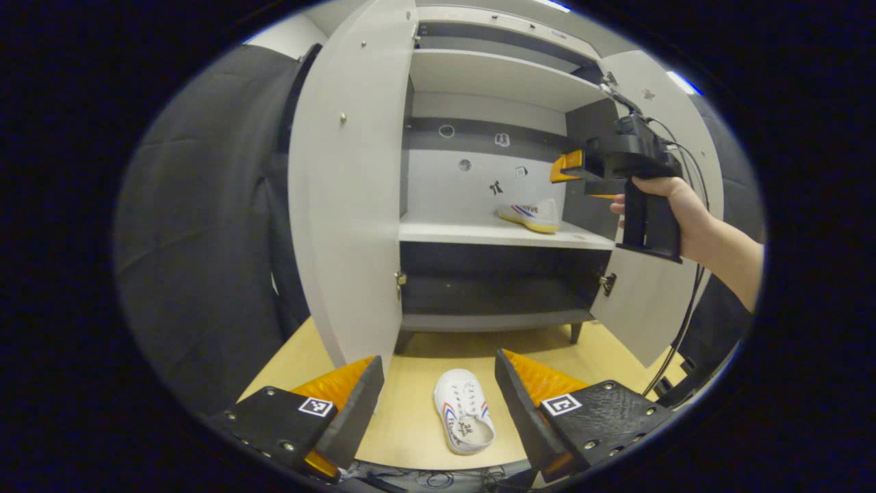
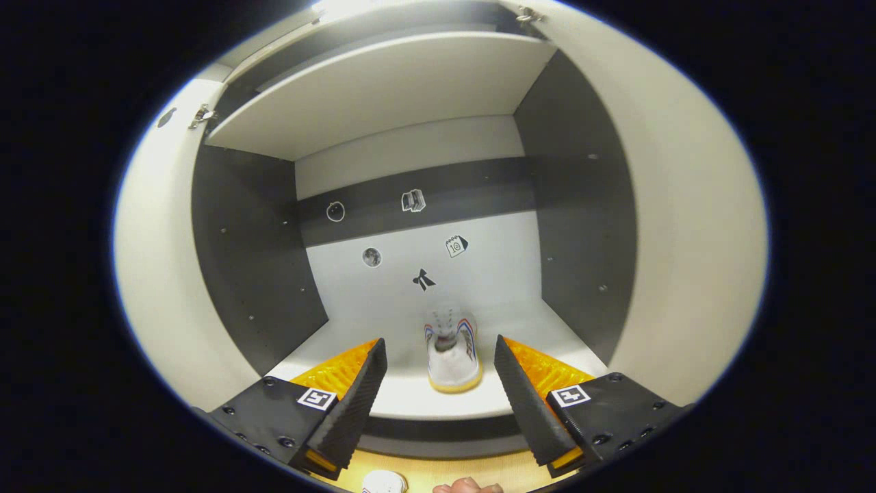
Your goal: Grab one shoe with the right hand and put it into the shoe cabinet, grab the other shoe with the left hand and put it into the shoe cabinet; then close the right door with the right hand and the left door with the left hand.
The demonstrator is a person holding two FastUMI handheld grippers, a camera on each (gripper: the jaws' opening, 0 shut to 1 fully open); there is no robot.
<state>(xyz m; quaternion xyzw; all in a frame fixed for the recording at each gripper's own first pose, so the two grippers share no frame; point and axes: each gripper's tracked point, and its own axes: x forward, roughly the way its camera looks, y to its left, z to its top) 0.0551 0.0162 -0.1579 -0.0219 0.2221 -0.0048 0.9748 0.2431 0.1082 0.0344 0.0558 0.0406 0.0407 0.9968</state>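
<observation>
A white shoe with red and blue stripes lies on the wooden floor in front of the open shoe cabinet, toe toward the cabinet. My left gripper hangs open above it, one finger on each side, not touching. The other white shoe rests on the middle shelf, toward its right end. In the right gripper view that shoe sits heel toward me just beyond my open right gripper, free of the fingers. A hand holds the right gripper at the shelf opening.
Both doors stand wide open: the left door swung toward me, the right door behind the hand and forearm. A cable hangs from the right gripper along that door. A dark lower compartment lies under the shelf.
</observation>
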